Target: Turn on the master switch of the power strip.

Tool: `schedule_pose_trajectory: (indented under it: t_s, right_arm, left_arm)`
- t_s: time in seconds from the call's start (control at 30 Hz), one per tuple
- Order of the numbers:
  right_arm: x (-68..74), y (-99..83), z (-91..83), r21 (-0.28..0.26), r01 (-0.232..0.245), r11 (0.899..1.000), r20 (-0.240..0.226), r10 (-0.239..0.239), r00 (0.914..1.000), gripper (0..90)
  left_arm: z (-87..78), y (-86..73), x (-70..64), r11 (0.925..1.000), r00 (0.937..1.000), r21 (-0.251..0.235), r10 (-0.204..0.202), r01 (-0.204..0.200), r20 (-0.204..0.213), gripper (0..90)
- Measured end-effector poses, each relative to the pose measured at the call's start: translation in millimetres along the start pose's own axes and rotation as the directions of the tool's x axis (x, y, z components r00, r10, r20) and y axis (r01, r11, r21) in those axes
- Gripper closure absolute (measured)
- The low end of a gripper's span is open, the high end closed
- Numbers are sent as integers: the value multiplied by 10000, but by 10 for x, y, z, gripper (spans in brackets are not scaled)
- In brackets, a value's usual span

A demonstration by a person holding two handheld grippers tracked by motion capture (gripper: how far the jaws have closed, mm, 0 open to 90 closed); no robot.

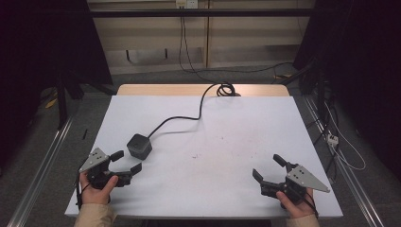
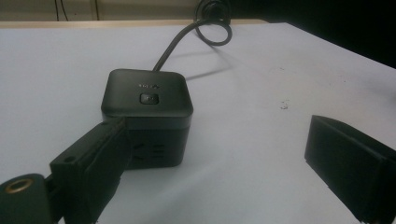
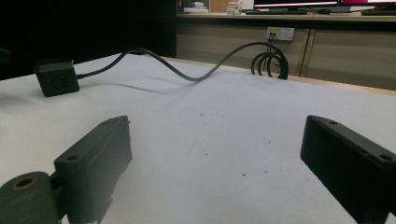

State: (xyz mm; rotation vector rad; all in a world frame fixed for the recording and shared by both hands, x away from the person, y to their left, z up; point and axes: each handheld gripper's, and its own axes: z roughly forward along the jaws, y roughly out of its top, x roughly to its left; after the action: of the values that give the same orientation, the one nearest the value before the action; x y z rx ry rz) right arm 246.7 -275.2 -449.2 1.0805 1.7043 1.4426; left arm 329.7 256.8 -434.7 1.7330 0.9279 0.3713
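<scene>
matte black cube socket, rounded edges; left gripper jaws spread.

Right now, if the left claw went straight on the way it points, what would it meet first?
Probably the black socket cube. The left claw is open, and the cube sits just ahead, nearer one jaw than centred, so that jaw might touch it first; depth is unclear.
</scene>
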Motion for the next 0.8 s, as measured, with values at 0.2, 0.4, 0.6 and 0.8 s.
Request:
schedule_pose_trajectory:
  t_s: [0.2, 0.4, 0.6, 0.8]
  right_arm:
    - [-4, -4, 0, 31, -31, 10000, 18, 31, 10000, 79]
    - [-8, -5, -1, 24, -73, 10000, 37, 73, 10000, 79]
    - [-8, -6, 1, 25, -77, 10000, 25, 77, 10000, 79]
    - [-9, -4, -1, 17, -61, 10000, 36, 61, 10000, 79]
  left_arm:
    - [-28, -26, 21, 10000, 10000, 44, 13, -13, -31, 69]
    - [-54, -61, 49, 10000, 10000, 33, -24, 24, -40, 69]
    - [-83, -63, 53, 10000, 10000, -16, 5, -5, -40, 69]
    - [-97, -67, 53, 10000, 10000, -8, 50, -50, -16, 69]
